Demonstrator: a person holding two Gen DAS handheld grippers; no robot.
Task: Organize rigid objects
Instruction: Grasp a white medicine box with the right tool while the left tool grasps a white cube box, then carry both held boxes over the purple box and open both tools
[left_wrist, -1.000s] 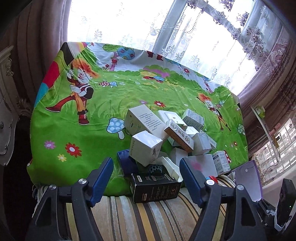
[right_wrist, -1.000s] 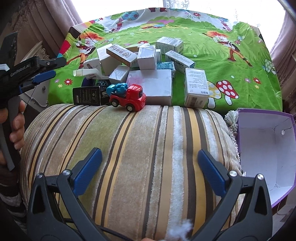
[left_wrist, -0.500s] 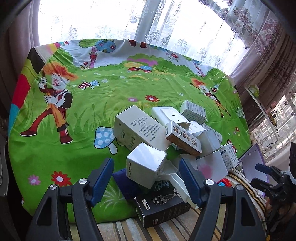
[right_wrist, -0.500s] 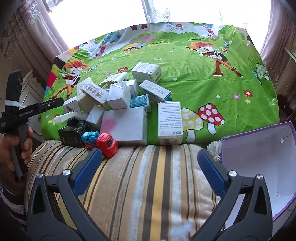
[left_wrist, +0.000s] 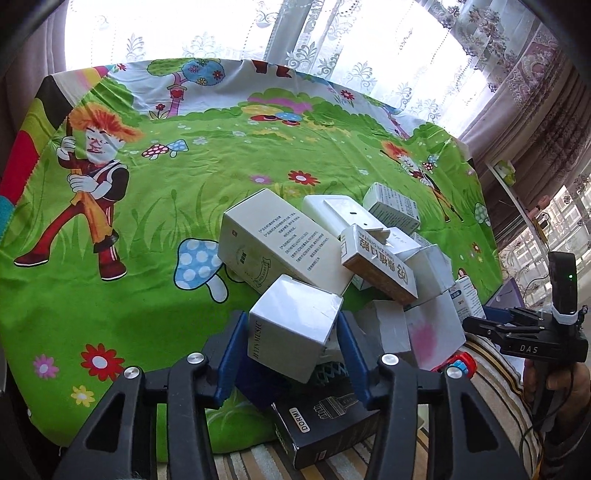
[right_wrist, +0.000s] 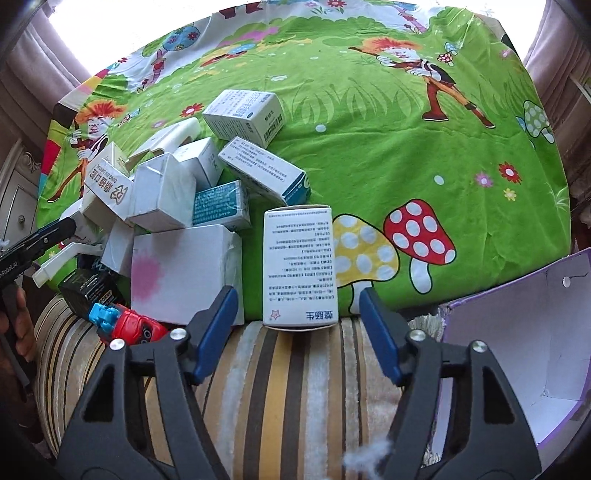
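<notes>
Left wrist: hand-held gripper (left_wrist: 291, 360) now closing round white box (left_wrist: 291, 325)

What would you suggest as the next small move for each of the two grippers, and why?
Probably finish closing both. The left gripper has its jaws closing around the white cube box, pads at its sides. The right gripper is closing too, but the tall white printed box lies mostly beyond its jaws with gaps beside it, so ease forward first.

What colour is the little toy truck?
Red with a blue load, the toy truck shows best in the right wrist view.
</notes>
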